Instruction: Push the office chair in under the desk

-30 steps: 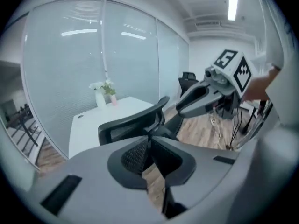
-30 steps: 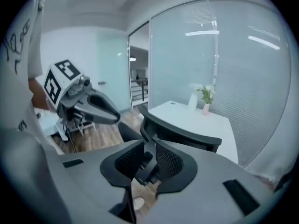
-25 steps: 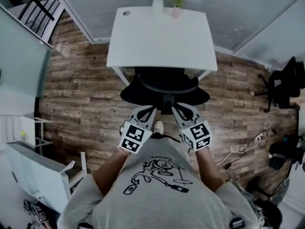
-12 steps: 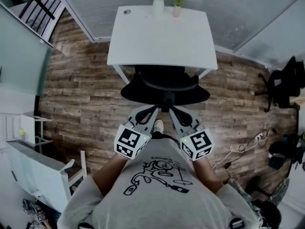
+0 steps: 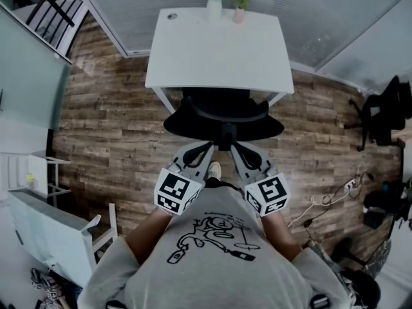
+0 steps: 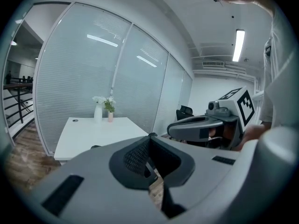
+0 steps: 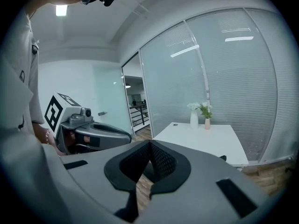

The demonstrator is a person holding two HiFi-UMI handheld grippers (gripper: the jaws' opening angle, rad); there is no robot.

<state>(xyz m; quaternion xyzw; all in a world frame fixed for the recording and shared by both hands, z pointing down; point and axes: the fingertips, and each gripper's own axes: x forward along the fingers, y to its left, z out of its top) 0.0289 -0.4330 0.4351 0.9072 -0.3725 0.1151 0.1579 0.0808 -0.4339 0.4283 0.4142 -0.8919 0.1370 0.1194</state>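
Your left gripper and right gripper sit farther back than before, both clenched empty; the office chair appears largely under the desk already.

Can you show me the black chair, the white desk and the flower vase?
black office chair (image 5: 187, 124): head view, its wide backrest.
white rectangular desk (image 5: 219, 53): head view, bare middle of top.
white flower vase (image 5: 213, 8): head view, its body.

Office chair blocks the desk; open wood floor lies either side.
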